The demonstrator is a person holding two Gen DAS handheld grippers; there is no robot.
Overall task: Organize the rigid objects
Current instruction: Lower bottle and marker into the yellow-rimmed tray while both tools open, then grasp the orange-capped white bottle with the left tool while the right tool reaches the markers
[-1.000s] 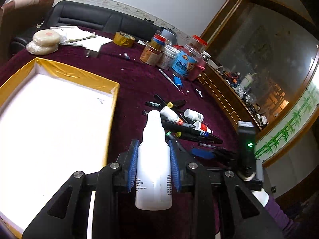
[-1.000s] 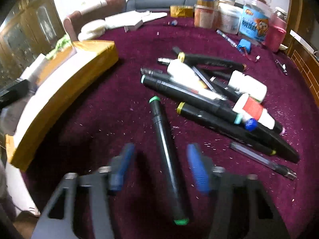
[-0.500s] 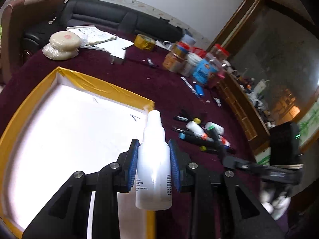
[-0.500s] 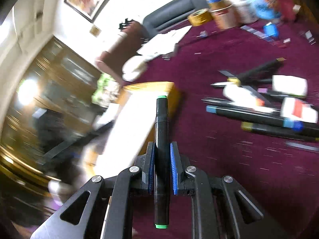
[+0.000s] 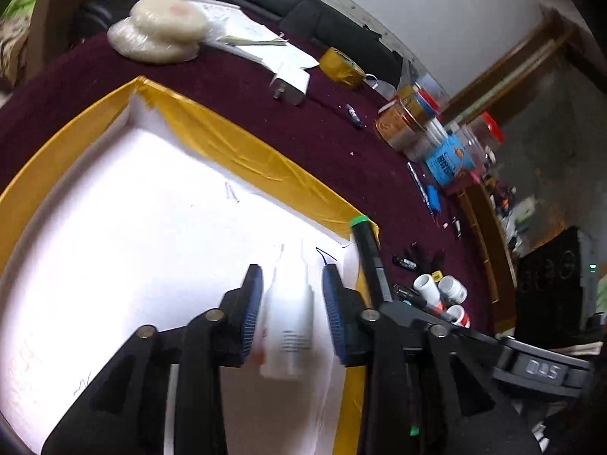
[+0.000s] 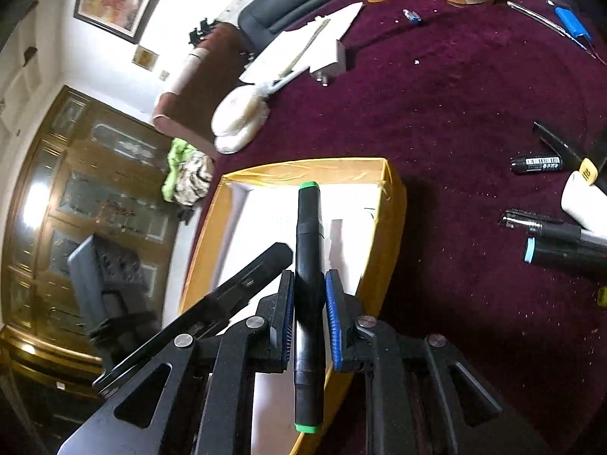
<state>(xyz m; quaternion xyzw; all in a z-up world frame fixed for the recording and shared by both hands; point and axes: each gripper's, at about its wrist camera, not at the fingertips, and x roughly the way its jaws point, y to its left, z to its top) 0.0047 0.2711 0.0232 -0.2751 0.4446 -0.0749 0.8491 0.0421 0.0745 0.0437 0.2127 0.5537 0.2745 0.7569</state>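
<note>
While the left gripper (image 5: pixel 292 305) hangs over the white floor of the yellow-taped box (image 5: pixel 242 151), its jaws are opening: the blue pads stand clear of the white plastic bottle (image 5: pixel 290 326) on both sides, and the bottle, blurred, looks to be dropping out of the grip into the box. It is likely a light, stiff, smooth-walled thing that could roll or tip once it lands; if it needs taking up again, the straight body below the shoulder gives the pads the flattest hold, not the narrow neck.

Further right, the right gripper (image 6: pixel 309 313) is clamped on a black marker with green caps (image 6: pixel 309 250), pads pressing on its barrel about midway, though the jaws are easing open a little. The marker points out over the near edge of the same box. It is rigid, light and round, so it may swivel between the pads or roll after release; a mid-barrel hold such as this one keeps it balanced.

On the maroon cloth (image 6: pixel 455 113) to the right lie the remaining markers (image 6: pixel 557 250) and small white bottles (image 5: pixel 451 288), well apart from the box.
</note>
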